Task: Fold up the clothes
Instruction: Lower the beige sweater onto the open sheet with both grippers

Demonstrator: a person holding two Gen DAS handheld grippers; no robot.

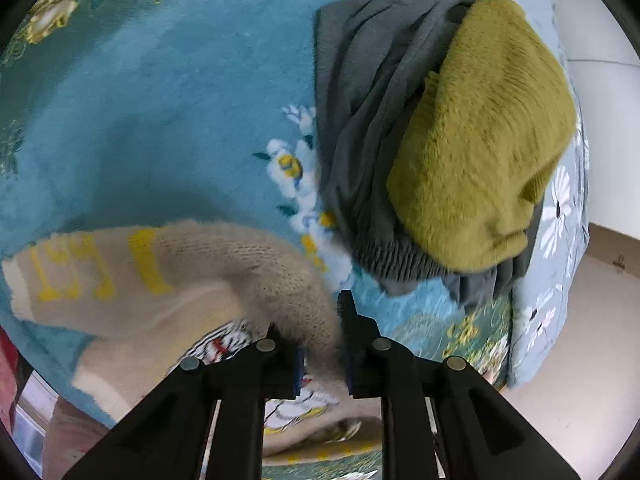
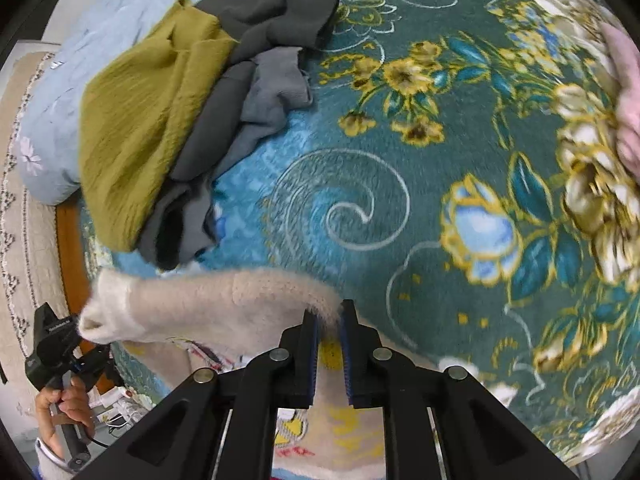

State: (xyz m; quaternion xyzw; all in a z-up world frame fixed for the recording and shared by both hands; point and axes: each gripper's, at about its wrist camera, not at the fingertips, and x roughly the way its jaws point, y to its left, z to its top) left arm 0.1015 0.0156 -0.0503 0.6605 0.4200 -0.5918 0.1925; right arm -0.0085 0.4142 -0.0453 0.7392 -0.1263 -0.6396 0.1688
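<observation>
While each tool [image 1: 320, 344] [image 2: 329, 334] pinches the beige sweater [image 1: 192, 276], olive and grey clothes [image 1: 476, 136] lie heaped nearby.

Count: two hand-held grippers, left gripper [image 1: 320, 344] and right gripper [image 2: 329, 340]. One beige sweater [image 1: 192, 280], pinched in both. Ahead of them one pile: one olive-green garment [image 1: 480, 136] on grey garments [image 1: 360, 100], count unclear. One floral teal blanket [image 2: 400, 160]. One pale blue quilt [image 2: 100, 40]. One pink item [image 2: 628, 92], far right.
</observation>
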